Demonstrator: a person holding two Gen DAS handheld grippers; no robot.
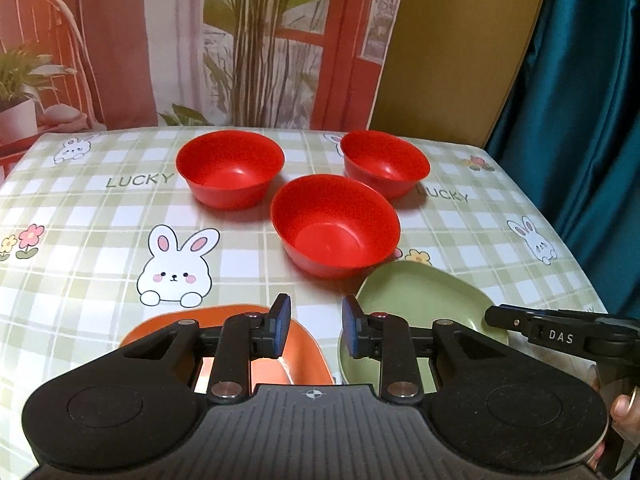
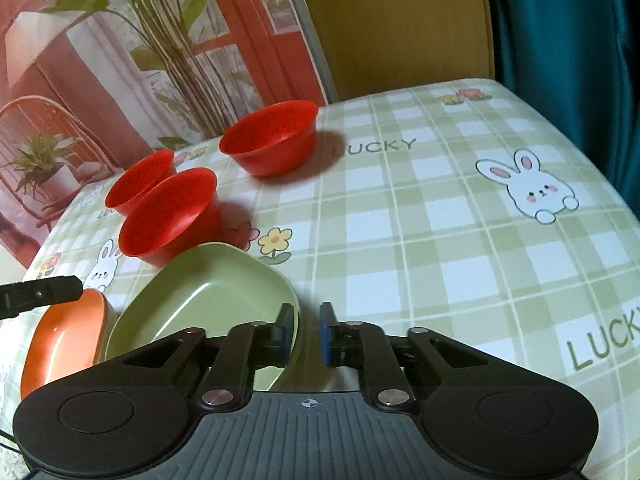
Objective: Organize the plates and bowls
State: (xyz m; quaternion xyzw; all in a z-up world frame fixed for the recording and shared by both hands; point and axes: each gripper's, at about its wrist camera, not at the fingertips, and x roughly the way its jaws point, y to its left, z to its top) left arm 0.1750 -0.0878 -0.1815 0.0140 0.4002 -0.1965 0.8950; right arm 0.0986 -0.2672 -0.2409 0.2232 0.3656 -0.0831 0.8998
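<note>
Three red bowls stand apart on the checked tablecloth: one far left (image 1: 230, 168), one far right (image 1: 384, 164), one nearer (image 1: 334, 226). At the near edge an orange plate (image 1: 160, 324) and a green plate (image 1: 416, 296) lie side by side. My left gripper (image 1: 316, 320) hangs open over the orange plate's right rim, and bare cloth shows between its pads. My right gripper (image 2: 306, 320) straddles the right rim of the green plate (image 2: 208, 288). Its left finger is inside the plate, and a narrow gap shows at the right pad.
The table (image 2: 440, 220) carries a rabbit-and-LUCKY tablecloth, bare on its right half. A printed backdrop (image 1: 200, 40) and a wooden panel (image 1: 452, 48) stand behind, with a teal curtain (image 1: 580, 120) to the right. A hand (image 1: 624, 404) holds the right gripper.
</note>
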